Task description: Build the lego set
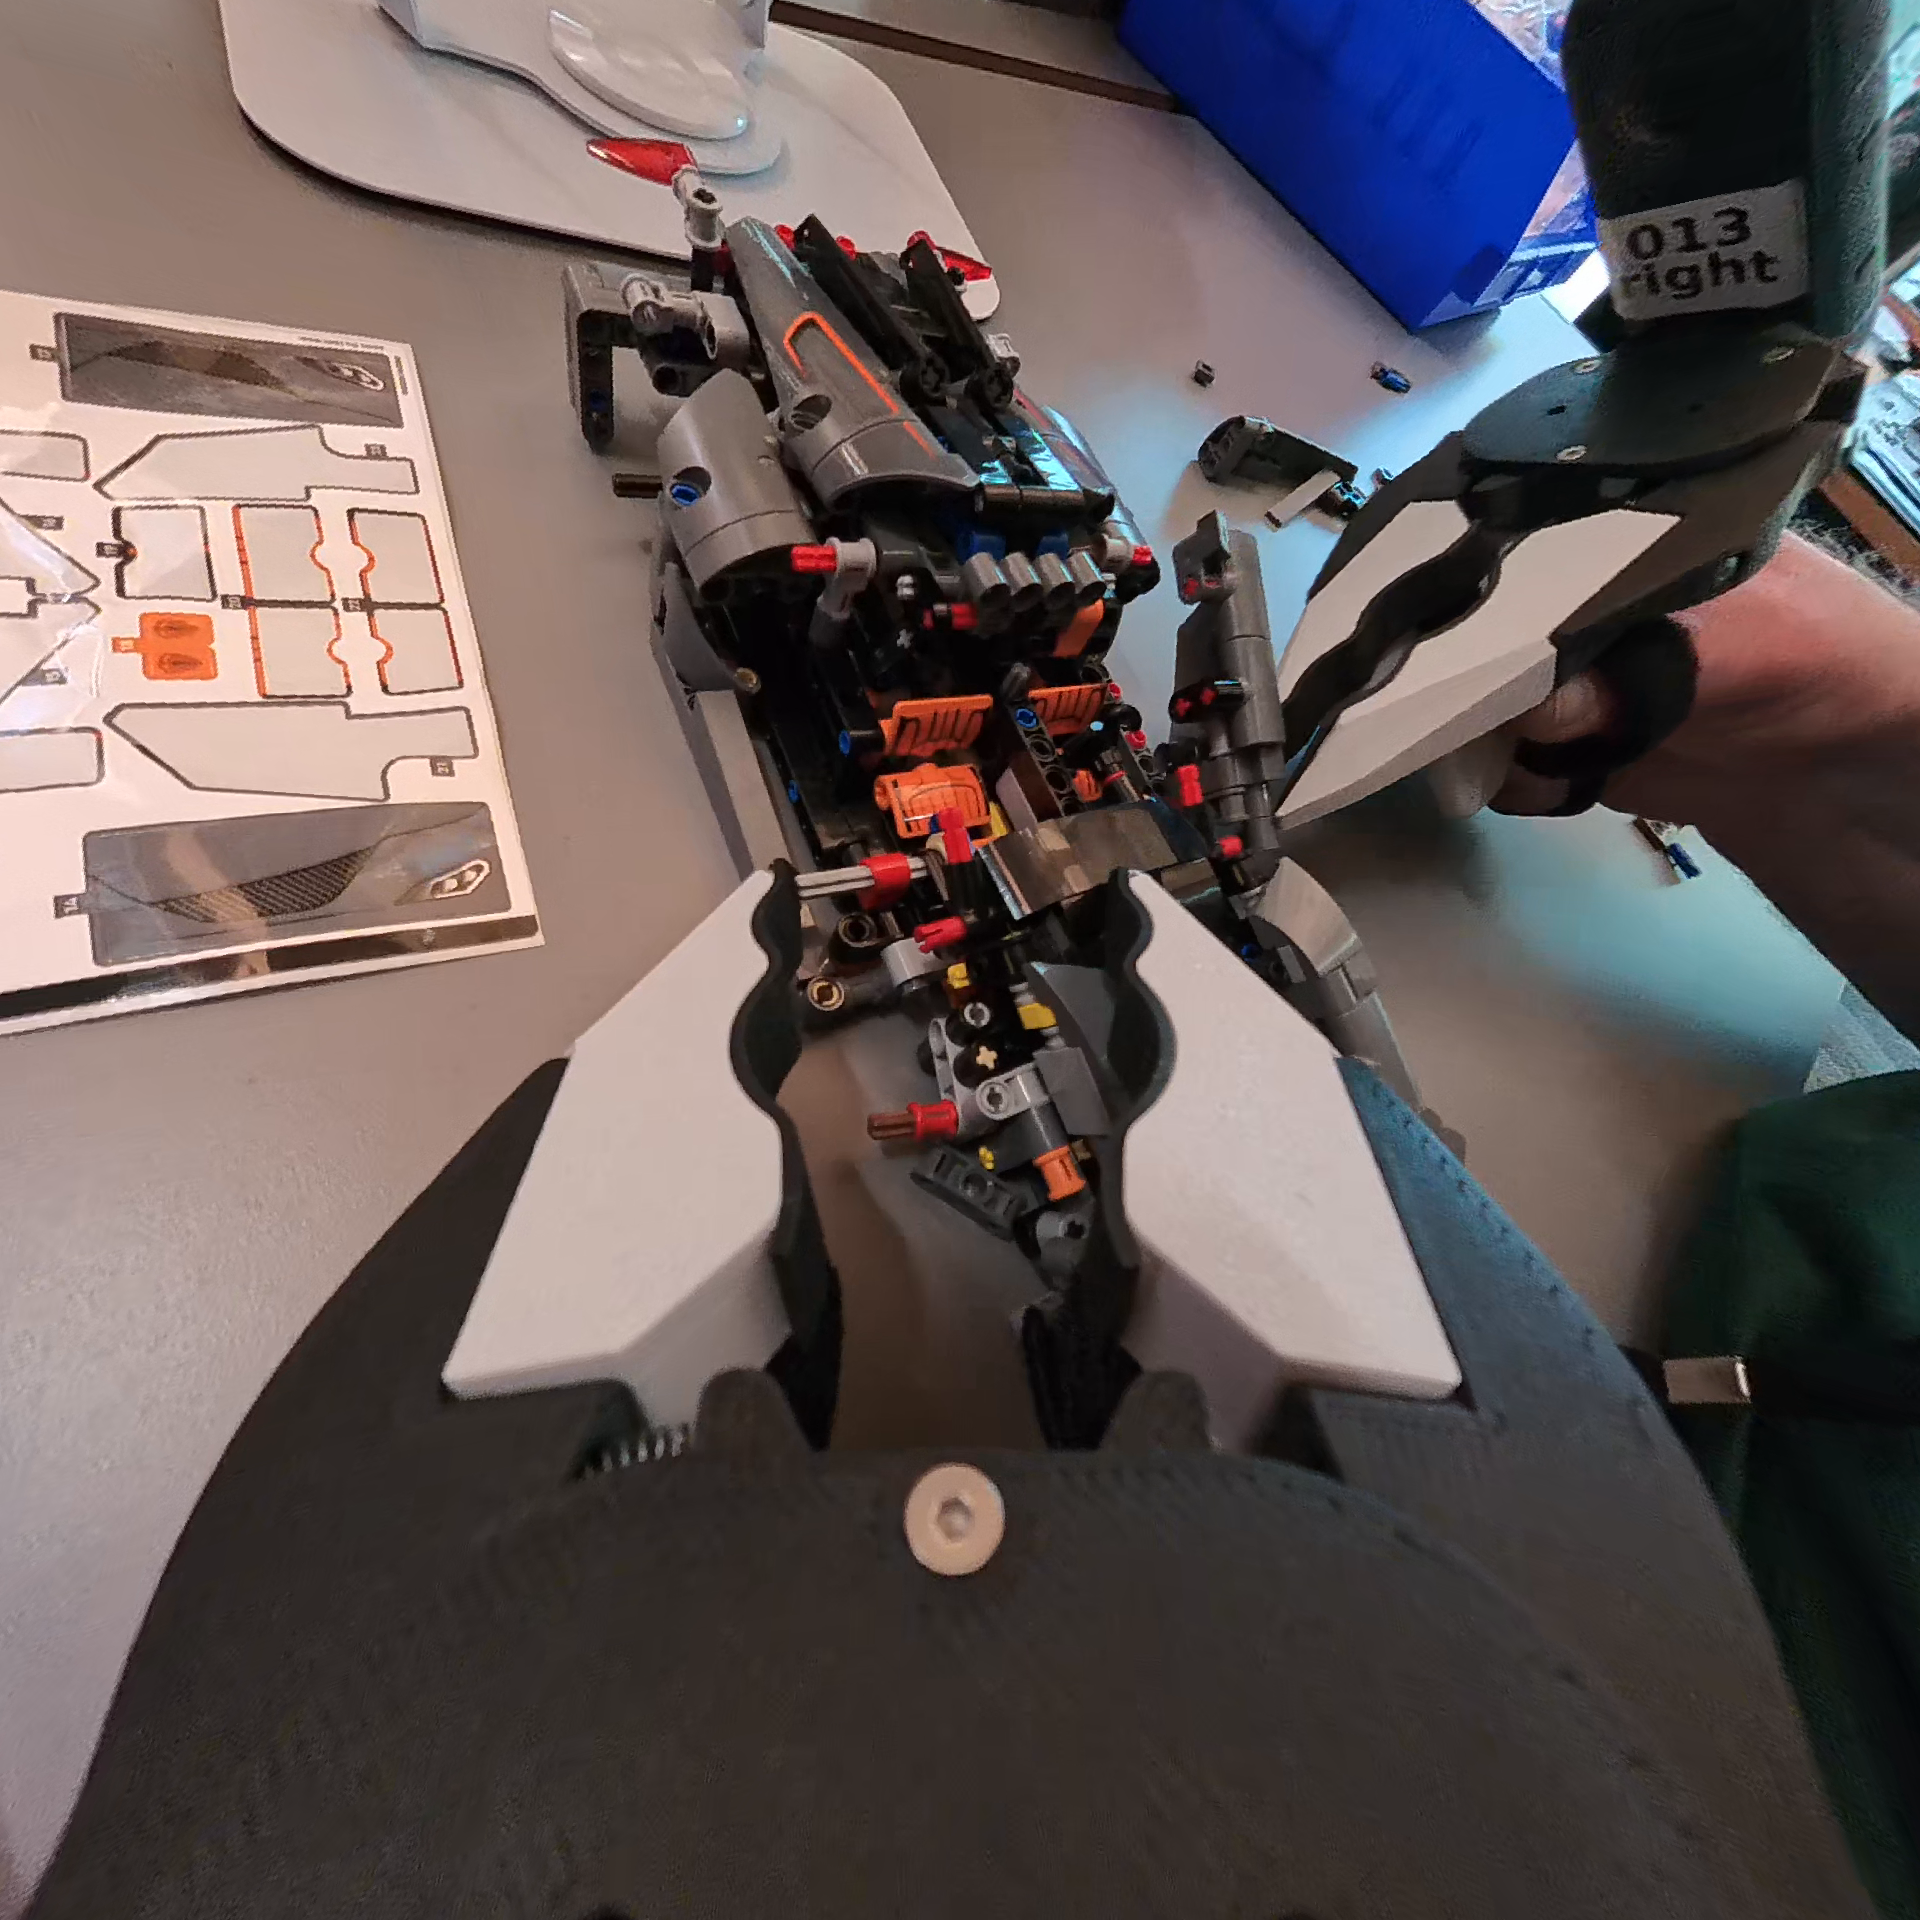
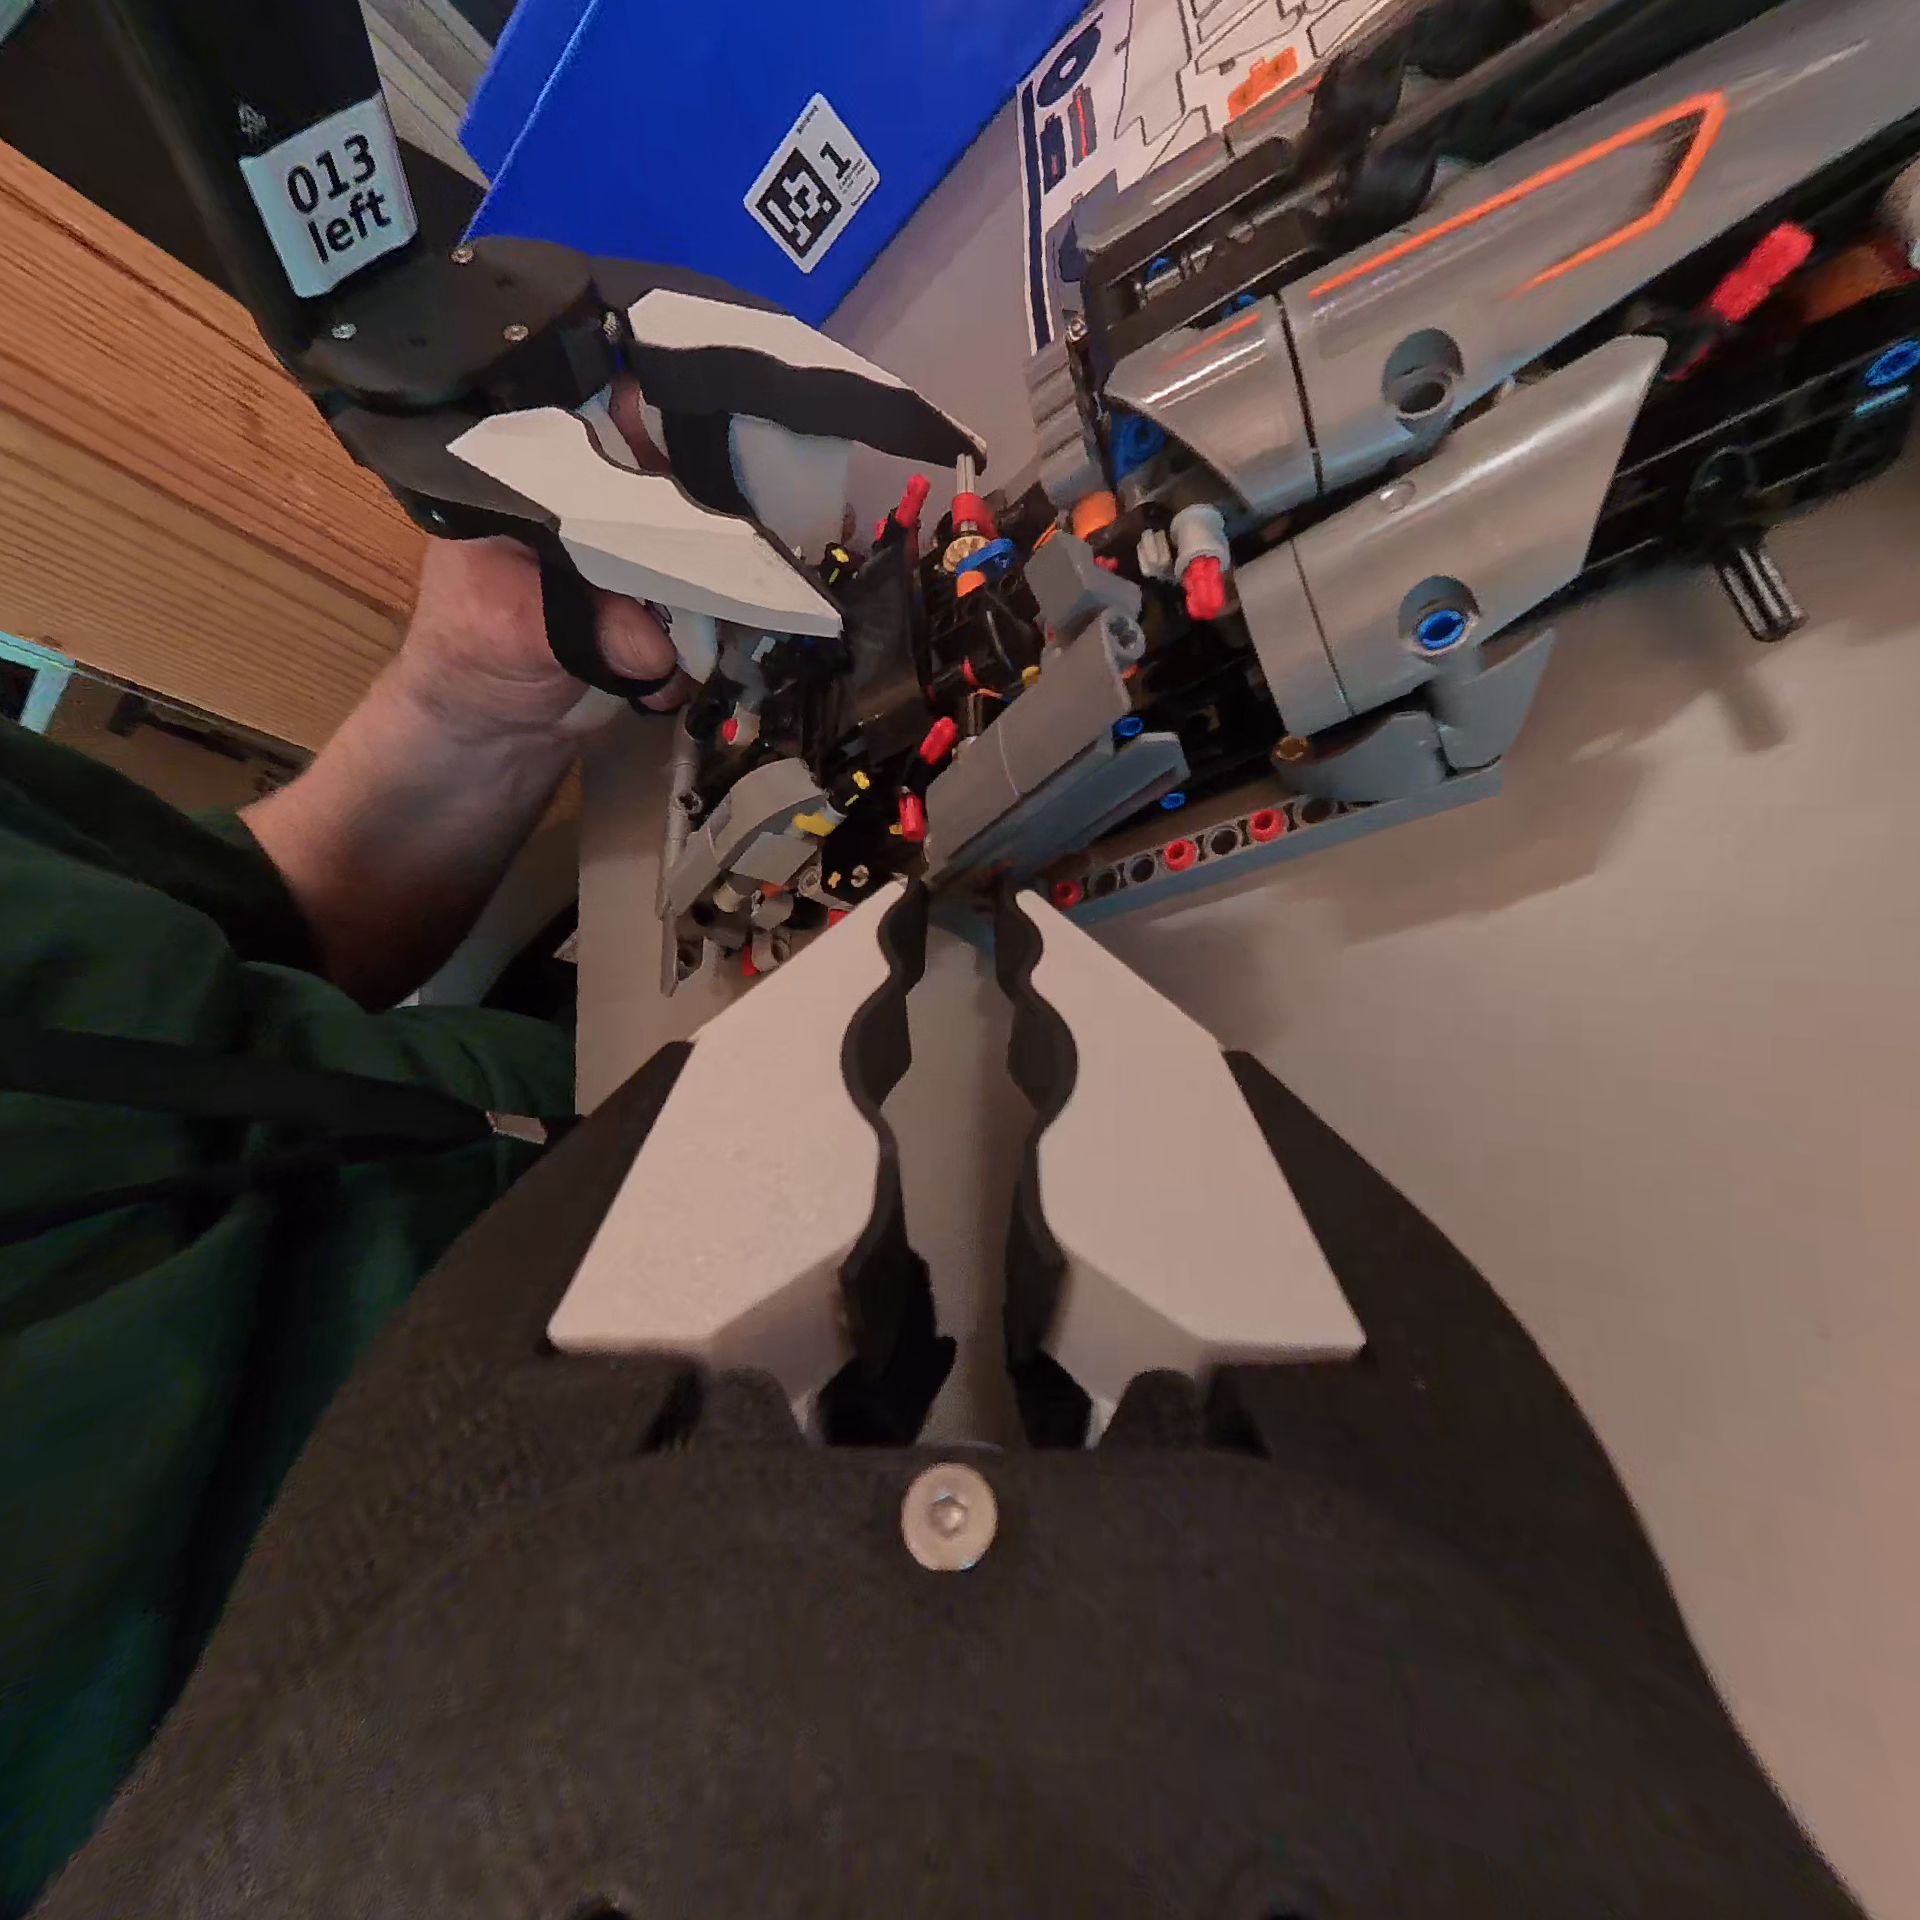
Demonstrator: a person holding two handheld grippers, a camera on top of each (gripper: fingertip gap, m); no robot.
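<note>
Partly built grey, black and orange lego car (image 1: 914, 644) at frame centre on matte grey bench (image 1: 260, 1195), left gripper (image 1: 951, 914) fingers wide astride its studded nose, right gripper (image 2: 958, 902) fingers narrow, nipping the car's side edge, glossy sticker sheet (image 1: 239, 665) at left.

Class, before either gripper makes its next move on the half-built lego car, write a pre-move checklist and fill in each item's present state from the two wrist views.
1. The lego car rests on the grey table: ok.
2. The left gripper has its fingers spread around the car's near end: ok; whether they press on it, cannot tell.
3. The right gripper has its tips at the car's lower side edge, a narrow gap between the fingers: ok; a part held there, cannot tell.
4. The sticker sheet lies flat, apart from both grippers: ok.
5. Loose small parts lie beyond the car, out of the way: ok.
</note>
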